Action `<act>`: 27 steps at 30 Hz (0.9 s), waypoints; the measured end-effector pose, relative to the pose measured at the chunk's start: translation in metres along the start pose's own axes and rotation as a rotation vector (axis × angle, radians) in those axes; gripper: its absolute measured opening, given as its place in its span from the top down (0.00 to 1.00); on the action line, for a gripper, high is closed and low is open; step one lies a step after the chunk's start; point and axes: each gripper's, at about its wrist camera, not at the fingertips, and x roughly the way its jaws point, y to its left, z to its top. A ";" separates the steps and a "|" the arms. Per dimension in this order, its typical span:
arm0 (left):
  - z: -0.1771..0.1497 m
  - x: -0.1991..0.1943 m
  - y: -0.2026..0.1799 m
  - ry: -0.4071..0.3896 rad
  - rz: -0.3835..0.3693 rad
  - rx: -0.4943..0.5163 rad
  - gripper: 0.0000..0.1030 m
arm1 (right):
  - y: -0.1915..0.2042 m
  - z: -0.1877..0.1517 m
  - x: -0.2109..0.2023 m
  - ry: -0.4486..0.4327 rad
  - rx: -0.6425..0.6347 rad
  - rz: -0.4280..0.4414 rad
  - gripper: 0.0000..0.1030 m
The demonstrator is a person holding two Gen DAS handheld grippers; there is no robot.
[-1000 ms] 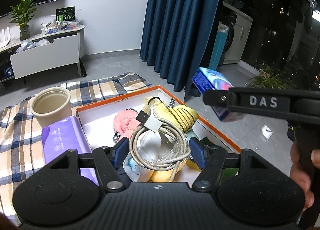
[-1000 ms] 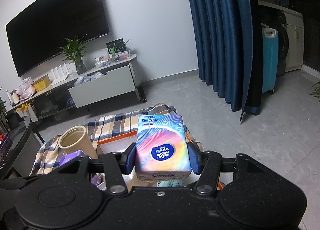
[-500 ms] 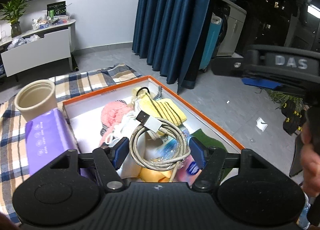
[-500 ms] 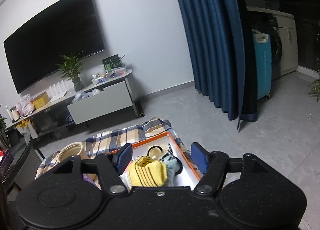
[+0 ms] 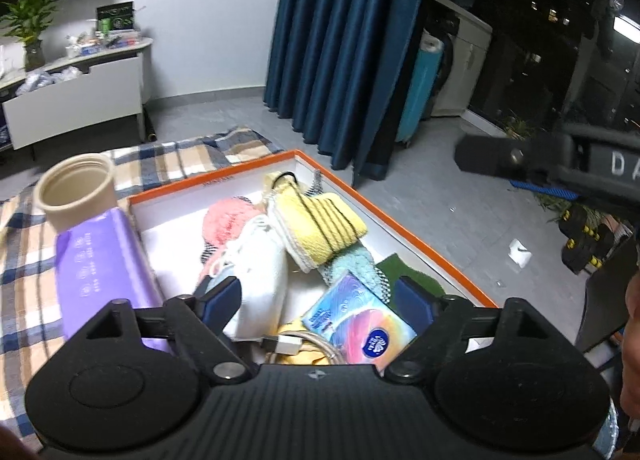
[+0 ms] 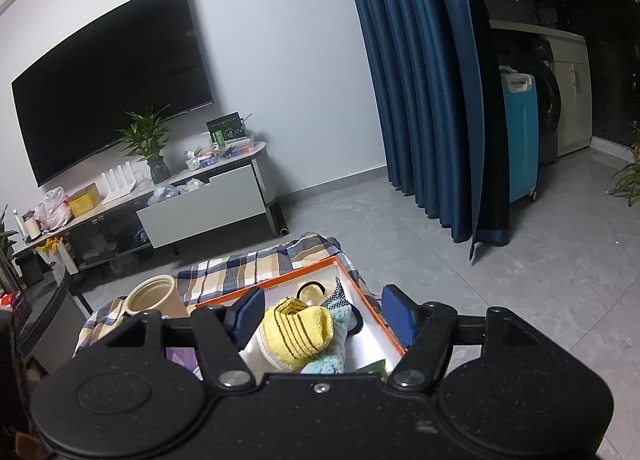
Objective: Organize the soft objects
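An orange-rimmed white box [image 5: 404, 225] lies on a plaid cloth and holds soft items: a yellow striped sock [image 5: 316, 219], a pink fluffy piece [image 5: 224, 215], a white cloth [image 5: 260, 272], a teal cloth [image 5: 352, 264], a colourful tissue pack [image 5: 356, 322] and a coiled USB cable [image 5: 296, 344]. My left gripper [image 5: 318, 300] is open and empty just above the box. My right gripper [image 6: 322, 314] is open and empty, higher, above the box [image 6: 372, 320], with the sock [image 6: 298, 330] below it. It also shows at the right of the left wrist view [image 5: 560, 167].
A beige cup [image 5: 76, 187] and a purple tissue pack [image 5: 104, 264] sit left of the box on the plaid cloth [image 5: 24, 244]. Blue curtains [image 6: 420, 79], a TV stand [image 6: 200, 203] and grey floor lie beyond.
The right gripper opened and the tissue pack now lies in the box. The left gripper opened and the cable dropped into the box. The right gripper moved away to the right.
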 end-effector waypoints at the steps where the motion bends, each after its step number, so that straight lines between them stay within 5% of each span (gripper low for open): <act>1: 0.000 -0.004 0.000 -0.005 0.009 -0.004 0.15 | 0.001 -0.001 -0.002 -0.002 -0.003 0.000 0.24; 6: -0.002 -0.025 -0.003 -0.028 0.092 -0.029 0.00 | 0.001 -0.006 -0.013 0.002 -0.028 -0.002 0.24; 15: -0.023 -0.040 -0.030 -0.004 0.202 -0.048 0.00 | -0.012 -0.026 -0.029 0.050 -0.031 -0.042 0.23; 27: -0.047 -0.036 -0.033 0.072 0.229 -0.083 0.00 | -0.017 -0.051 -0.037 0.106 -0.033 -0.043 0.23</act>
